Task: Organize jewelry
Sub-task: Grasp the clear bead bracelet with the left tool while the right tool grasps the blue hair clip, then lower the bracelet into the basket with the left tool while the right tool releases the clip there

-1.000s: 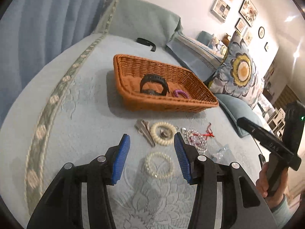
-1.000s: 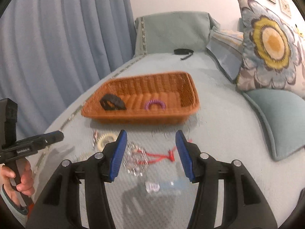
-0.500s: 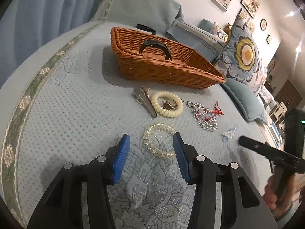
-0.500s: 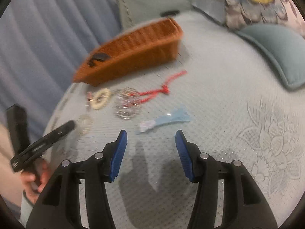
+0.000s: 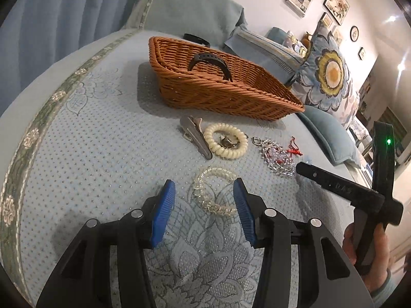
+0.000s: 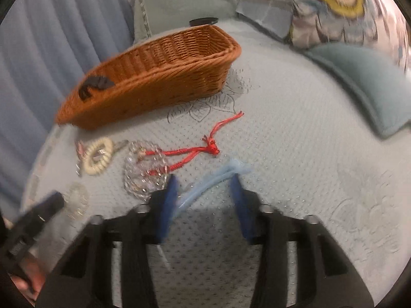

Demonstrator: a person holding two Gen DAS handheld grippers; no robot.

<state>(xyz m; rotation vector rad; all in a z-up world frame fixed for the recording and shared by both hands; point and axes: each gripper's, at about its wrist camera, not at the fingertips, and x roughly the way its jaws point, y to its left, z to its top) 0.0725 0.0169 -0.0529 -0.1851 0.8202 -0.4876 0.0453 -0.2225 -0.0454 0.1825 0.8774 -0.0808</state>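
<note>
A brown wicker basket [image 5: 257,102] stands on the bed and holds a black strap [image 5: 210,61]. In front of it lie a metal clip [image 5: 196,136], a cream spiral ring [image 5: 226,143], a crystal bead chain with red cord [image 5: 278,157] and a clear spiral bracelet [image 5: 214,192]. My left gripper [image 5: 204,195] is open, low over the bed, with the clear bracelet between its fingers. My right gripper [image 6: 204,188] is open around a light blue piece [image 6: 208,183]. The basket [image 6: 159,77], red cord [image 6: 200,151], bead chain [image 6: 143,172] and cream ring [image 6: 99,155] also show in the right wrist view.
Both grippers hover over a light blue quilted bedspread [image 5: 90,154]. A floral pillow [image 5: 331,77] and a teal cushion [image 6: 359,77] lie to the right. A blue curtain [image 5: 51,12] hangs at the left. A black item [image 5: 195,38] lies behind the basket.
My left gripper has come down and forward so the clear bracelet sits between its fingers. My right gripper has dropped toward the bed and closed in on the light blue piece.
</note>
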